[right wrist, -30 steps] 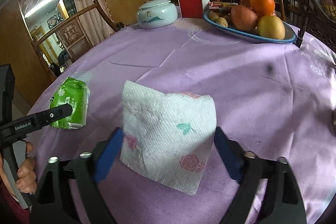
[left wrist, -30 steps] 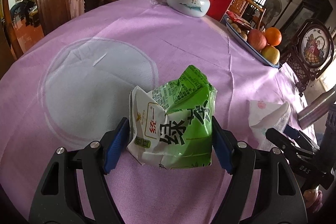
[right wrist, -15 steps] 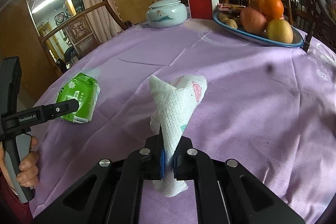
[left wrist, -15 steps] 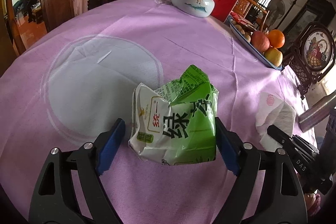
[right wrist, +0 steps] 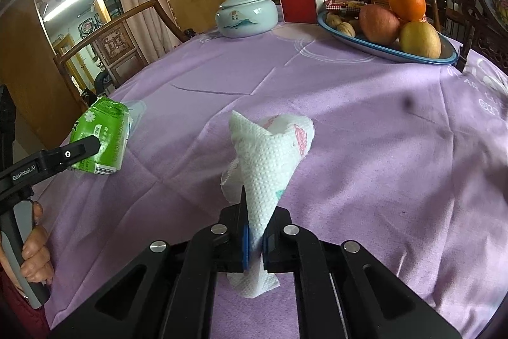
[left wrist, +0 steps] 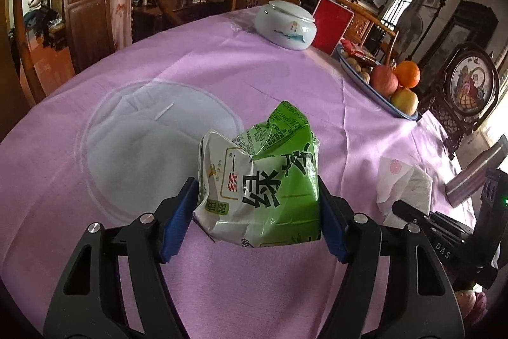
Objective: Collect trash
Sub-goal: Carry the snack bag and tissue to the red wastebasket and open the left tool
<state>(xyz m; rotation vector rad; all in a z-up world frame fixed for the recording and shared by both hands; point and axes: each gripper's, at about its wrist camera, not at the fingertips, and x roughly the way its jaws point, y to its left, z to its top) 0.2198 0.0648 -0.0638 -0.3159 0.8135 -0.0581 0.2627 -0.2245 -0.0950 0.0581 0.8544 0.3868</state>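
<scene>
Nearest my right camera, the right gripper (right wrist: 254,239) is pressed together on the paper napkin (right wrist: 270,161). The blue pads pinch its lower fold; the rest stands up in a crumpled cone above the jaws, with a tail hanging below them. I judge that pickup secured.

Nearest my left camera, the left gripper (left wrist: 255,212) straddles the crumpled green drink carton (left wrist: 266,189), which lies on the purple tablecloth (left wrist: 285,91). Its jaws are closing with the carton between them. Both blue pads sit at the carton's flanks and appear to touch it; I cannot confirm firm pressure.

Governing relation: the carton lies directly ahead of the left claw and centred in it, long axis running away from the camera, short width across the jaws. No sideways correction appears needed; only the squeeze remains, in my judgement. The left hand is plainly the nearer one, the right being occupied.

Risk noted: the carton is already dented and may buckle further.

Farther off on the cloth: a lidded ceramic jar (right wrist: 246,16), a red box (right wrist: 298,0) and a fruit dish (right wrist: 444,54). No bin is in view.
</scene>
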